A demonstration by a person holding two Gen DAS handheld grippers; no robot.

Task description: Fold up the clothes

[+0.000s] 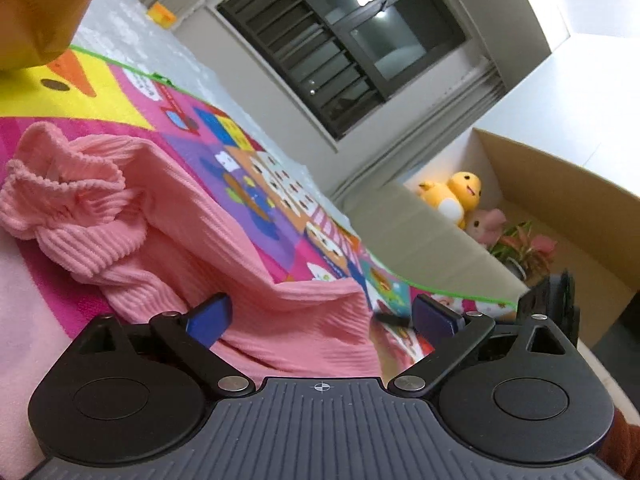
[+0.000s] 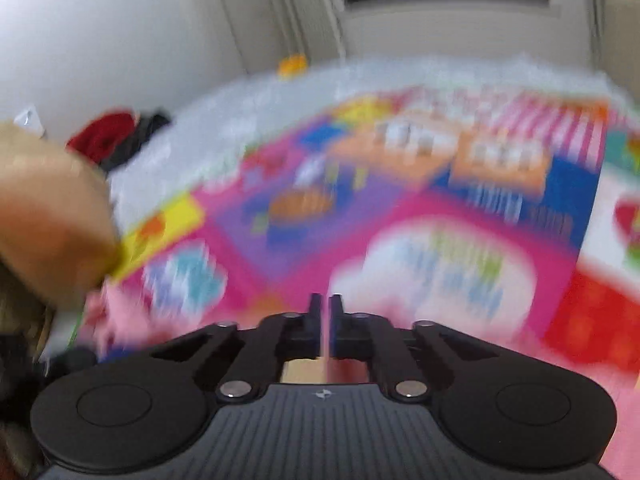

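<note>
A pink ribbed sweater [image 1: 168, 216] lies crumpled on a colourful play mat [image 1: 256, 168], its bunched collar end to the left. My left gripper [image 1: 324, 318] hangs low over the sweater's near part, open, its blue-padded fingers [image 1: 212, 320] spread wide with pink fabric showing between them. The right wrist view is heavily blurred. My right gripper [image 2: 325, 308] is shut above the mat [image 2: 400, 208], with nothing visible between its fingers. A patch of the pink sweater [image 2: 116, 316] shows at that view's lower left.
A cardboard box [image 1: 40, 8] stands at the mat's far left, also seen blurred [image 2: 48, 208]. A larger open carton [image 1: 560, 208] holds plush toys [image 1: 460, 196]. Red and dark clothes [image 2: 116, 136] lie by the wall. A window [image 1: 344, 40] is beyond.
</note>
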